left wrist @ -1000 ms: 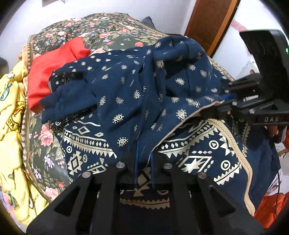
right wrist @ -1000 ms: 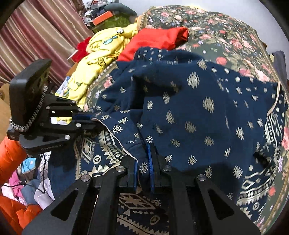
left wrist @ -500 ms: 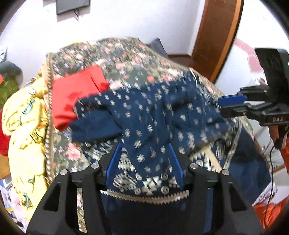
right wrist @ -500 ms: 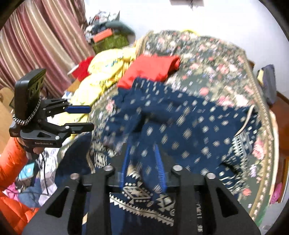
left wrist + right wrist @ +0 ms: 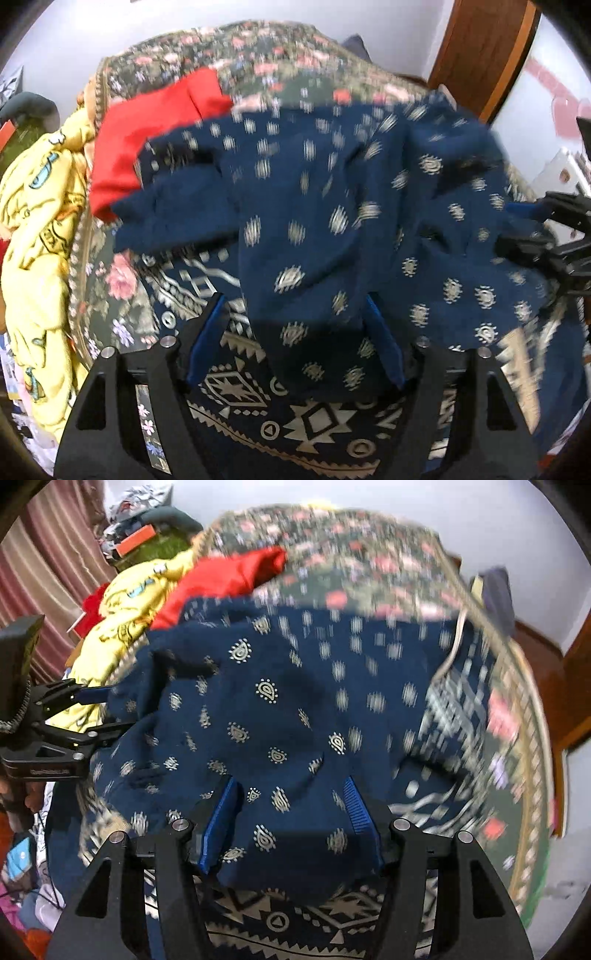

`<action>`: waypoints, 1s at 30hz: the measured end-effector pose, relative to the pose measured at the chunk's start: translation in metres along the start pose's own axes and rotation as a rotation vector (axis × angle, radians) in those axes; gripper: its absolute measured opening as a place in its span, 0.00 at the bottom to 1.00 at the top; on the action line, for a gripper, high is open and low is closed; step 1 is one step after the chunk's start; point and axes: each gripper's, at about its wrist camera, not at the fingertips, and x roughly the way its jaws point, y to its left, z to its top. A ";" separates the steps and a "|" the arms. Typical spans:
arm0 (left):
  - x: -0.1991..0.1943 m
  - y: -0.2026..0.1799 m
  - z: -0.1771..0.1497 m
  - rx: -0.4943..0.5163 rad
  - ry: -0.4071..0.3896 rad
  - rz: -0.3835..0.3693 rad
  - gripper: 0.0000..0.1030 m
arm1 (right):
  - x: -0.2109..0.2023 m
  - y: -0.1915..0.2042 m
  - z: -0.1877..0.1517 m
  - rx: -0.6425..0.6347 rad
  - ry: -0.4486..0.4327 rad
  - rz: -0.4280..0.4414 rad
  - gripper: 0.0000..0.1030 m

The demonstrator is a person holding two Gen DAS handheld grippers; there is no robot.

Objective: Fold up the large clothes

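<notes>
— Navy garment [image 5: 332,221], where does it lie?

— Spread over the floral bedspread [image 5: 280,62], straight ahead of both tongs. A fold of it, dotted with pale motifs, reaches back between the blue pads of the left gripper [image 5: 295,343], over a band of white geometric pattern on the same cloth.

— Is the left one pinching it?

— No. Its jaws have just been opening and stand spread; the fold sits between them, loose, with a gap showing at the left pad.

— And the right gripper [image 5: 291,819]?

— Likewise: jaws just opened, apart, the navy cloth lying between the pads but not squeezed.

— What else is near?

— A red cloth [image 5: 147,140] beyond the garment's far left edge, touching it, and a yellow printed sheet [image 5: 40,258] farther left of the left tongs. Much of the far side is blurred.
</notes>
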 end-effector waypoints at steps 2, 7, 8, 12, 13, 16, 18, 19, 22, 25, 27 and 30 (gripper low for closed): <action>-0.003 0.006 -0.004 -0.025 -0.027 0.011 0.86 | -0.005 -0.003 -0.003 0.002 -0.014 0.007 0.55; -0.017 0.028 0.003 -0.061 -0.033 0.009 0.86 | -0.022 -0.009 0.007 0.015 -0.036 0.014 0.55; -0.022 0.033 0.005 -0.073 -0.046 0.007 0.86 | -0.028 -0.012 0.011 0.018 -0.056 0.009 0.55; -0.043 0.052 0.018 -0.115 -0.116 0.050 0.86 | -0.046 -0.024 0.024 0.044 -0.130 0.002 0.55; -0.047 0.057 0.020 -0.123 -0.130 0.061 0.87 | -0.049 -0.027 0.029 0.053 -0.149 -0.001 0.55; -0.053 0.081 0.031 -0.173 -0.160 0.097 0.87 | -0.059 -0.039 0.039 0.080 -0.198 -0.020 0.59; -0.052 0.100 0.038 -0.225 -0.166 0.112 0.87 | -0.065 -0.049 0.043 0.098 -0.230 -0.044 0.63; -0.049 0.107 0.042 -0.247 -0.167 0.112 0.87 | -0.067 -0.052 0.044 0.104 -0.239 -0.052 0.64; -0.034 0.132 0.049 -0.318 -0.148 0.104 0.87 | -0.066 -0.071 0.047 0.137 -0.243 -0.085 0.65; -0.012 0.152 0.051 -0.389 -0.108 0.074 0.87 | -0.056 -0.092 0.048 0.183 -0.223 -0.107 0.65; 0.012 0.166 0.050 -0.455 -0.063 0.024 0.87 | -0.046 -0.106 0.049 0.218 -0.199 -0.108 0.65; 0.041 0.179 0.045 -0.534 -0.012 -0.044 0.87 | -0.029 -0.123 0.049 0.276 -0.153 -0.090 0.65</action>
